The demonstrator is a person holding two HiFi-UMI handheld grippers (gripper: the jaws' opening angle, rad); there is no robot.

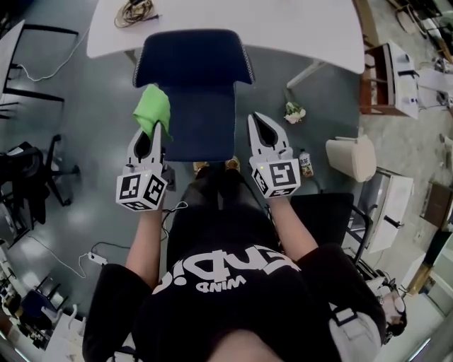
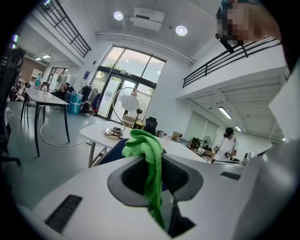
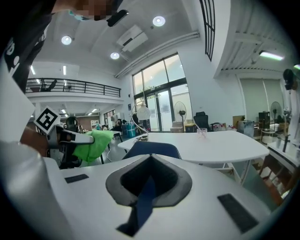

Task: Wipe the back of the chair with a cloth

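Note:
The blue chair stands straight ahead of me, its backrest (image 1: 195, 56) against the white table and its seat (image 1: 204, 121) nearer me. My left gripper (image 1: 147, 136) is shut on a green cloth (image 1: 153, 109), which bunches out over the seat's left edge. In the left gripper view the cloth (image 2: 143, 140) hangs pinched between the jaws of the left gripper (image 2: 154, 165), with the chair back (image 2: 111, 152) behind it. My right gripper (image 1: 267, 131) is shut and holds nothing, beside the seat's right edge. Over the right gripper (image 3: 150, 162) the chair back (image 3: 153, 149) and the cloth (image 3: 92, 143) show.
A white table (image 1: 283, 28) with a coil of cable (image 1: 134, 13) stands just behind the chair. A beige bin (image 1: 354, 157) and a small bottle (image 1: 306, 164) are on the floor at right, a black office chair (image 1: 28, 177) and a power strip (image 1: 95, 258) at left.

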